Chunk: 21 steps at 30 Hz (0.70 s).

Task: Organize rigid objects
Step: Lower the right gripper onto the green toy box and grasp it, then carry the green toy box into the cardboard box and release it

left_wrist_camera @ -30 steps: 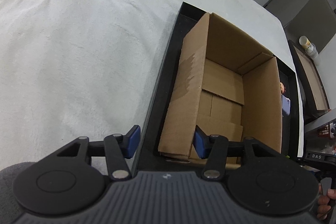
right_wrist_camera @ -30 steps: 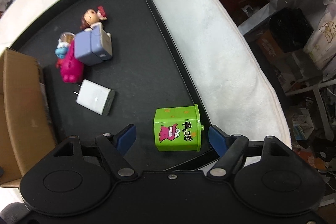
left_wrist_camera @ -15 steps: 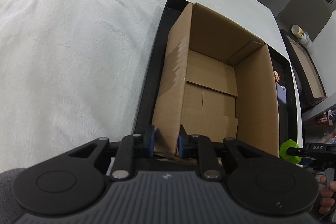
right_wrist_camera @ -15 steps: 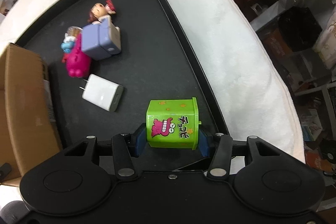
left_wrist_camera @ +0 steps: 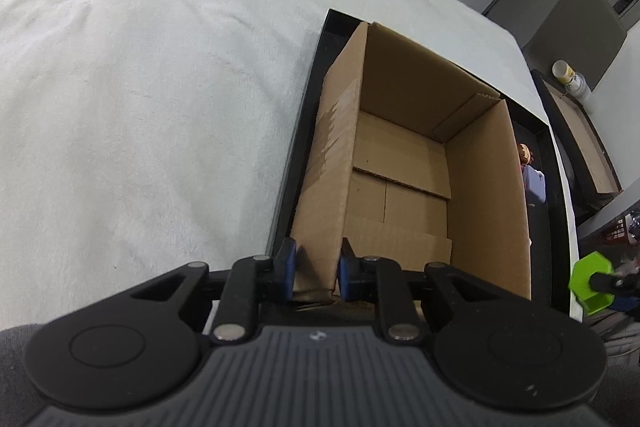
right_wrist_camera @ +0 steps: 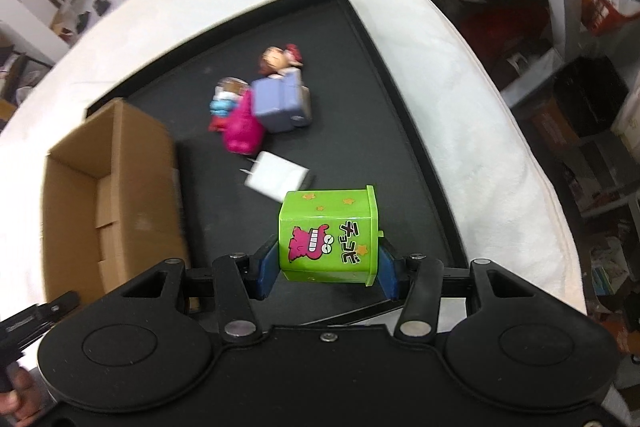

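An open, empty cardboard box [left_wrist_camera: 404, 163] stands at the left end of a black tray [left_wrist_camera: 300, 155]. My left gripper [left_wrist_camera: 314, 273] is shut on the box's near left wall, one pad on each side. My right gripper [right_wrist_camera: 326, 269] is shut on a green cartoon-printed box [right_wrist_camera: 330, 235] and holds it above the tray [right_wrist_camera: 400, 131]; the green box [left_wrist_camera: 590, 281] also shows at the right edge of the left wrist view. On the tray lie a white charger [right_wrist_camera: 278, 179], a lilac block [right_wrist_camera: 280, 105], a pink toy [right_wrist_camera: 242, 133] and two small figures [right_wrist_camera: 280, 59].
The tray sits on a white fluffy cloth [left_wrist_camera: 140, 107] that covers the table. Past the table's right edge are shelves, crates and a black bin [right_wrist_camera: 588, 99]. A hand [right_wrist_camera: 16, 393] holding the other gripper shows at bottom left in the right wrist view.
My left gripper closed on the cardboard box's wall. My right gripper closed on the green box and lifted it off the tray, toward the cardboard box.
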Motion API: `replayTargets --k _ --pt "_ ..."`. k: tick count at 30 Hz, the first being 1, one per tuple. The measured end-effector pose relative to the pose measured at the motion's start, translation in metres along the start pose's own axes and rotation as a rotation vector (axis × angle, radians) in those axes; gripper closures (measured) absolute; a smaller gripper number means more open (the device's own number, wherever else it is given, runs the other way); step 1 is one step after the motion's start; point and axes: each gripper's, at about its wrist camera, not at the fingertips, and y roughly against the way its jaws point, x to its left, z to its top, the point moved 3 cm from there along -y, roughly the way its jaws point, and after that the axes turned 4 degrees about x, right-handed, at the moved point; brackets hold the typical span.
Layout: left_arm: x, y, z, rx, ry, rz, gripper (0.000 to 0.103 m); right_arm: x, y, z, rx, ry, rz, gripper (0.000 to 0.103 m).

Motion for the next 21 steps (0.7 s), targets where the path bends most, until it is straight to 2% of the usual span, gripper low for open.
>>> replayTargets --k 10,21 --pt "0.002 0.0 -0.004 -0.026 0.024 -0.011 0.084 0.041 0.031 -0.007 -0.091 0.059 0.06 0.055" --pt "0.005 0.003 -0.005 -0.031 0.037 -0.027 0.083 0.083 0.033 -0.016 -0.123 0.09 0.081 0.055"
